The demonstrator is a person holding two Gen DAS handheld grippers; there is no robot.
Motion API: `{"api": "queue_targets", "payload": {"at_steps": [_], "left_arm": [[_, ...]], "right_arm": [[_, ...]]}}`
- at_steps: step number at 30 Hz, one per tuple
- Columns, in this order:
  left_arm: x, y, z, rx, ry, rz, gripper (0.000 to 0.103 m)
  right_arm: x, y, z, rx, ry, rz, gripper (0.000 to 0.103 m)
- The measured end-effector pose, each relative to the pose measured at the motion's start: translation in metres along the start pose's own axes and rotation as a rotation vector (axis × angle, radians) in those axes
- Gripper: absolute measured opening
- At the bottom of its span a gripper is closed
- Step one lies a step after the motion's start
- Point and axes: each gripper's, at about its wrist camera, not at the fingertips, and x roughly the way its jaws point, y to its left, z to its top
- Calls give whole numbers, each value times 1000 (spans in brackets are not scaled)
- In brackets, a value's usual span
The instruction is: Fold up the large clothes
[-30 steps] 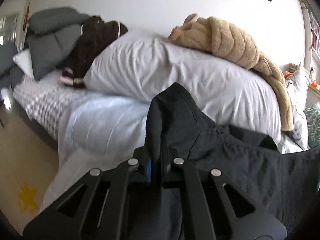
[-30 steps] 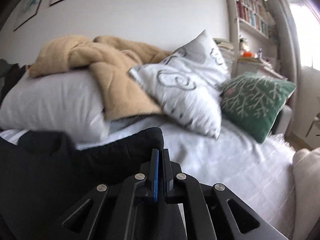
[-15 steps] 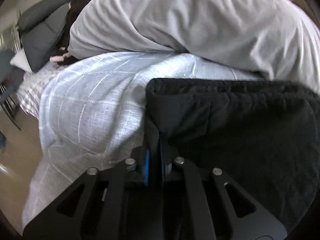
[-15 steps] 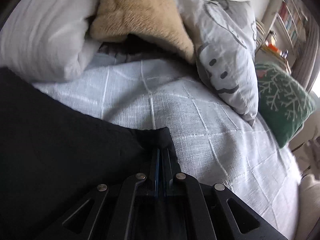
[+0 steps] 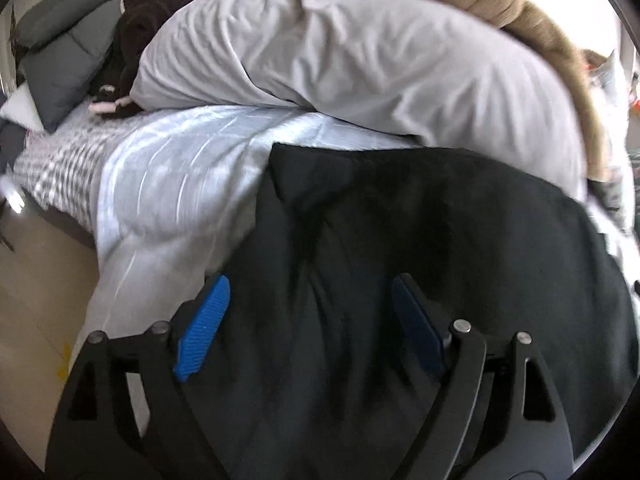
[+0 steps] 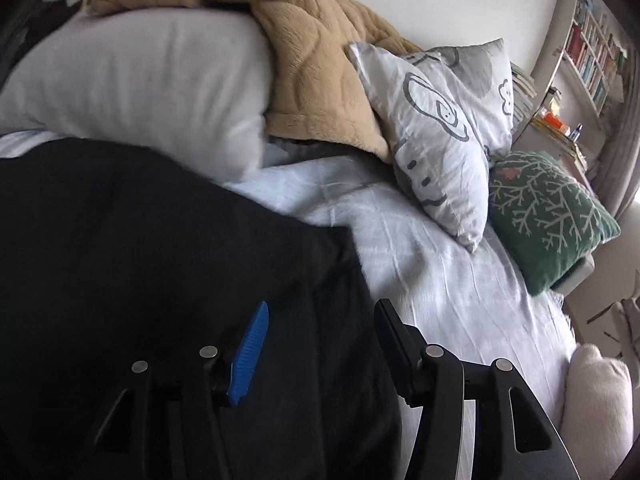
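Lying spread across the near part of the bed, the black garment covers the pale bedspread with its far edge just short of the big white pillow. In the left wrist view the left gripper hangs over the garment's left side, its jaws opening wide; the dark cloth lies below and between the blue pads but neither pad presses on it, so the cloth is released. In the right wrist view the right gripper sits above the garment's right edge, its jaws also opening, with black fabric under the gap and the right finger over the white bedspread; nothing is clamped there either. A tan fleece blanket drapes over the top of the white pillow. To the right of it lean a printed grey-and-white cushion and, farther right, a green cushion with a pale branch pattern. At the far left of the bed lie grey pillows and a dark brown garment. A bookshelf stands against the wall at the far right. Both views are slightly blurred.
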Motion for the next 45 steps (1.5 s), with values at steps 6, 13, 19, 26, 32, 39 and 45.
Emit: {"api": "queue_targets", "payload": {"at_steps": [6, 13, 19, 26, 32, 39, 45], "left_arm": [[-75, 4, -44, -22, 53, -67, 87], [-136, 19, -88, -129, 92, -80, 99], [-136, 35, -124, -191, 113, -119, 100], [-103, 88, -135, -482, 97, -147, 100], [-46, 100, -146, -650, 195, -295, 99], [-5, 96, -159, -787, 223, -425, 78], [6, 107, -169, -968, 120, -443, 56]], "right_arm": [[-89, 4, -39, 42, -12, 95, 76], [-147, -11, -83, 216, 28, 214, 84], [-160, -5, -122, 194, 75, 260, 85], [-109, -34, -159, 465, 272, 504, 87], [-65, -60, -170, 663, 350, 509, 87], [-30, -63, -179, 772, 344, 498, 87], [-19, -72, -185, 942, 269, 537, 79]]}}
